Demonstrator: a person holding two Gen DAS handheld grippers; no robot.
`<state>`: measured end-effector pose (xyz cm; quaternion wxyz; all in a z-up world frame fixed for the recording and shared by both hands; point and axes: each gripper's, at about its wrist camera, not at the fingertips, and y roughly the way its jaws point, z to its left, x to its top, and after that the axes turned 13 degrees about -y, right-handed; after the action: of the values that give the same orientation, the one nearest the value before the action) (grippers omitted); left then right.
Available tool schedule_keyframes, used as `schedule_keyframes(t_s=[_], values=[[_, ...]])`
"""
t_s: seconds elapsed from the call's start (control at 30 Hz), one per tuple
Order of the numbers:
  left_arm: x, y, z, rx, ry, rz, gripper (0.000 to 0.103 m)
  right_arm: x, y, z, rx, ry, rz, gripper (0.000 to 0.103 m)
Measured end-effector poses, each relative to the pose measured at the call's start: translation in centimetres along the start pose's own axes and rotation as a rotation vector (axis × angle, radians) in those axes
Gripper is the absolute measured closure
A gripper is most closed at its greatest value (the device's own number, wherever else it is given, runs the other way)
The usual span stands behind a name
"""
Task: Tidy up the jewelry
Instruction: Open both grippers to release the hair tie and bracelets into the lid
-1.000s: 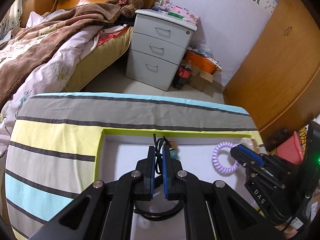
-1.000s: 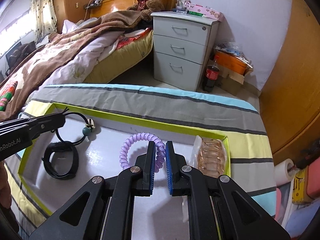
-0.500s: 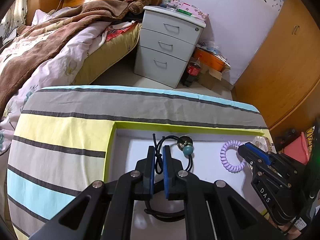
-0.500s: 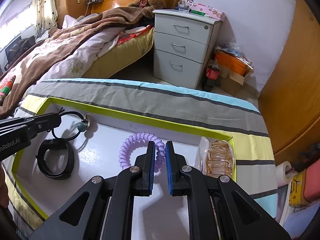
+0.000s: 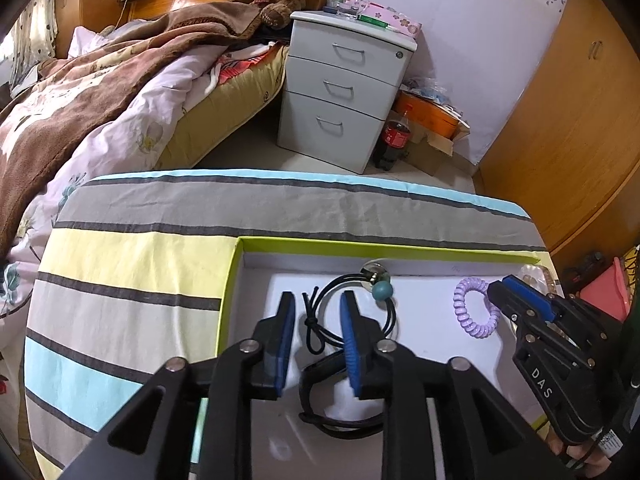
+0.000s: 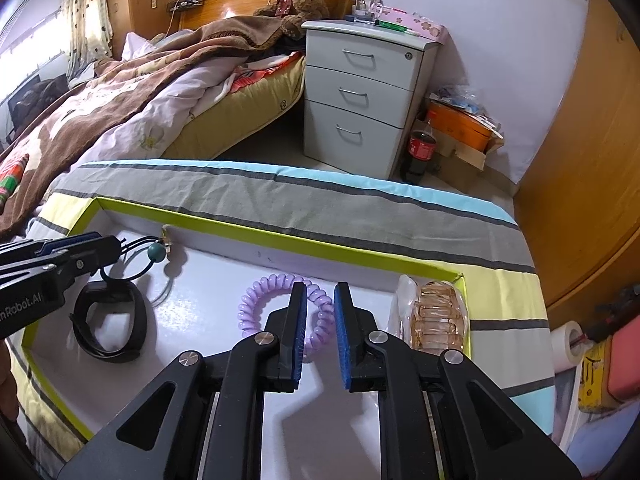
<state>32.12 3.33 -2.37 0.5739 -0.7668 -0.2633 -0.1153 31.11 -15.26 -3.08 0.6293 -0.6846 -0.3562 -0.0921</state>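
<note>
A white tray with a green rim (image 5: 360, 245) (image 6: 280, 238) lies on the striped cloth. My left gripper (image 5: 318, 298) (image 6: 114, 246) is over its left part, jaws opening. The black cord hair tie with a teal bead (image 5: 382, 290) (image 6: 156, 252) lies loose between its pads, untouched. My right gripper (image 6: 321, 287) (image 5: 494, 288) is over the tray's right part, its jaws also opening. The purple spiral hair tie (image 6: 276, 282) (image 5: 476, 312) rests on the tray floor between its pads, which do not press on it.
A black band (image 5: 320, 364) (image 6: 86, 330) lies in the tray near the left gripper. An amber hair claw in a clear bag (image 6: 434, 316) sits at the tray's right end. A bed, a grey drawer unit (image 6: 360, 100) and a cola bottle stand beyond the table.
The left jaws have parted and let go of the black cord tie. The right jaws have opened a little around the purple spiral tie. Neither hand has shifted.
</note>
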Motion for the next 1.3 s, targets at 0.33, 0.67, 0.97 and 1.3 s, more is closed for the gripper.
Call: schedule_keyframes(t_s=[0.33, 0.67, 0.97, 1.3], values=[[-0.3, -0.5, -0.1, 0.008, 0.007, -0.007, 0.068, -0.1, -0.8, 0.2, 0.01, 0.01, -0.025, 0.079], [-1.3, -2.0, -0.1, 0.005, 0.009, -0.02, 0.063, -0.8, -2.5, 0.3, 0.021, 0.035, -0.056, 0.072], [-3.1, -4.6, -0.4, -0.019, 0.013, -0.04, 0.057, -2.6, -6.2, 0.4, 0.043, 0.057, -0.116, 0.072], [-6.6, -8.9, 0.4, -0.061, 0.02, -0.083, 0.055, -6.6, -9.8, 0.7, 0.053, 0.089, -0.147, 0.072]])
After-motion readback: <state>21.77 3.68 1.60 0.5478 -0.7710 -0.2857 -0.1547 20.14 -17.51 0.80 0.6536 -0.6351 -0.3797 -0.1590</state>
